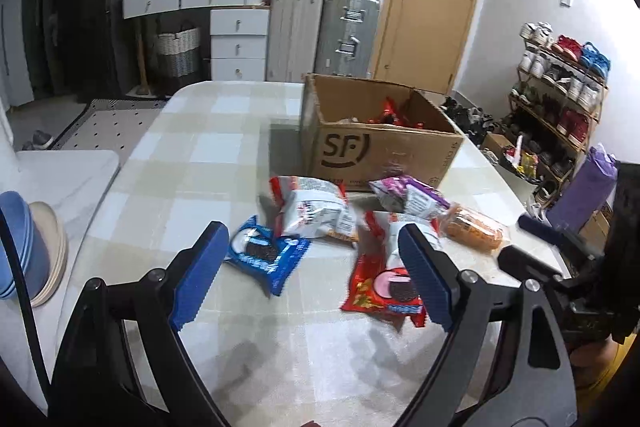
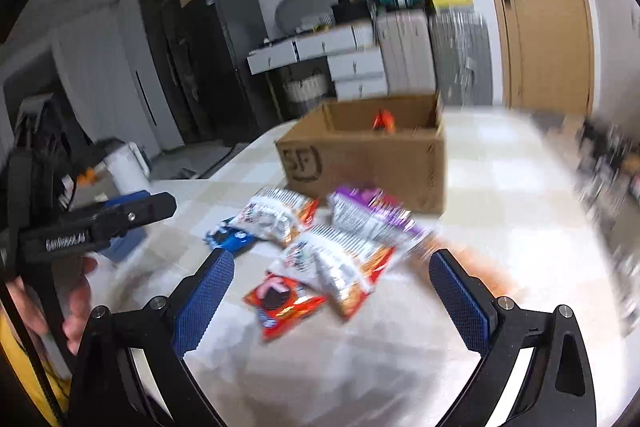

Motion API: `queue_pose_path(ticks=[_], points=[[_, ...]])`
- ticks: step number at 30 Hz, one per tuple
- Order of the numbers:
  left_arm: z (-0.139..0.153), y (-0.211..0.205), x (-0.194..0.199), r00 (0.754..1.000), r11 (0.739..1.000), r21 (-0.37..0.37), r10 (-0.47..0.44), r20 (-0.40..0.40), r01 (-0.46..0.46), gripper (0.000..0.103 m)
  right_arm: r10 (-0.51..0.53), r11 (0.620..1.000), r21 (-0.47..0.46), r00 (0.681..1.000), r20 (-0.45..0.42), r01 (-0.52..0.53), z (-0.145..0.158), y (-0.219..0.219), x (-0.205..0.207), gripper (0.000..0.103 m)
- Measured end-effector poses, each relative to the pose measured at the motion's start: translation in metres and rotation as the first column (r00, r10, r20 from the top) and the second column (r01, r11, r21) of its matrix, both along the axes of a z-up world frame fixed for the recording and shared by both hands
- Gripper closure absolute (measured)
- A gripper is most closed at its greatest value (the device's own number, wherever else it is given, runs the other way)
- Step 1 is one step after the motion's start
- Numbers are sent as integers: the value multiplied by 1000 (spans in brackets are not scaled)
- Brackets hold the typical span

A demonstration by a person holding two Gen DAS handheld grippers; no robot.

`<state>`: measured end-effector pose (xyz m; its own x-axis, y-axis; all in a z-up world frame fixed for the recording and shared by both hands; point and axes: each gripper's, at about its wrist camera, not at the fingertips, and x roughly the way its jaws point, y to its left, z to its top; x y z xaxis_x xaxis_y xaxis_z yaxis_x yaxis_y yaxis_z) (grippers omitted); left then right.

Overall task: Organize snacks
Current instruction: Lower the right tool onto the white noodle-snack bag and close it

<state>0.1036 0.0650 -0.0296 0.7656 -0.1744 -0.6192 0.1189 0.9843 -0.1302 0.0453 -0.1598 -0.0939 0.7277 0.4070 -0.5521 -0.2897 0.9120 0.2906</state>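
On the cardboard box (image 1: 380,151), black "SF" lettering faces the snacks.

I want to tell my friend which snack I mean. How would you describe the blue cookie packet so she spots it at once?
Start at the big cardboard box marked SF on the checked table. Loose snack bags lie in front of it; at the left edge of that cluster, beside a silver-white bag, lies the blue cookie packet. It is the only blue wrapper, with a dark sandwich cookie pictured on it; the other cookie packet is red.
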Motion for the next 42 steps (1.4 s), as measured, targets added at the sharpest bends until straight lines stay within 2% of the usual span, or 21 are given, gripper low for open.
queue_pose_path(ticks=[3, 8, 12, 15, 17, 18, 22, 25, 32, 37, 42], points=[[-1, 9, 0, 1000, 999, -22, 24, -9, -25, 17, -11, 1000, 1, 992, -123, 12, -19, 15, 23, 3], [-10, 24, 12, 997, 997, -52, 56, -53, -59, 17, 8, 999, 32, 979, -204, -2, -32, 33, 52, 3], [-14, 33, 22, 995, 997, -42, 67, -71, -70, 17, -63, 997, -68, 959, -277, 46, -42, 44, 79, 3], [-15, 39, 30, 994, 996, -34, 78, -79, -81, 17, -75, 997, -49, 944, -321, 63, -48, 47, 92, 3], [-17, 45, 35, 993, 995, -49, 80, -89, -85, 17, -81, 996, -61, 932, -353, 64, -54, 52, 99, 11], [-18, 47, 36, 992, 995, -55, 82, -93, -87, 17, -78, 996, -62, 928, -365, 60, -57, 53, 103, 11], [-23, 51, 40, 989, 993, -85, 77, -125, -88, 17, -86, 996, -58, 922, -377, 69, -63, 54, 109, 11], [-26, 49, 40, 989, 993, -78, 75, -129, -85, 17, -69, 997, -47, 916, -396, 55, -69, 54, 107, 15], [-27, 36, 36, 991, 998, -38, 53, -119, -58, 17, -31, 999, 1, 919, -394, 34, -67, 51, 101, 38], [-29, 33, 35, 991, 999, -13, 47, -123, -49, 17, -15, 999, 35, 918, -396, 32, -67, 47, 94, 41], [-33, 37, 36, 990, 998, -25, 55, -133, -59, 17, -4, 997, 69, 921, -391, 34, -60, 39, 85, 41]])
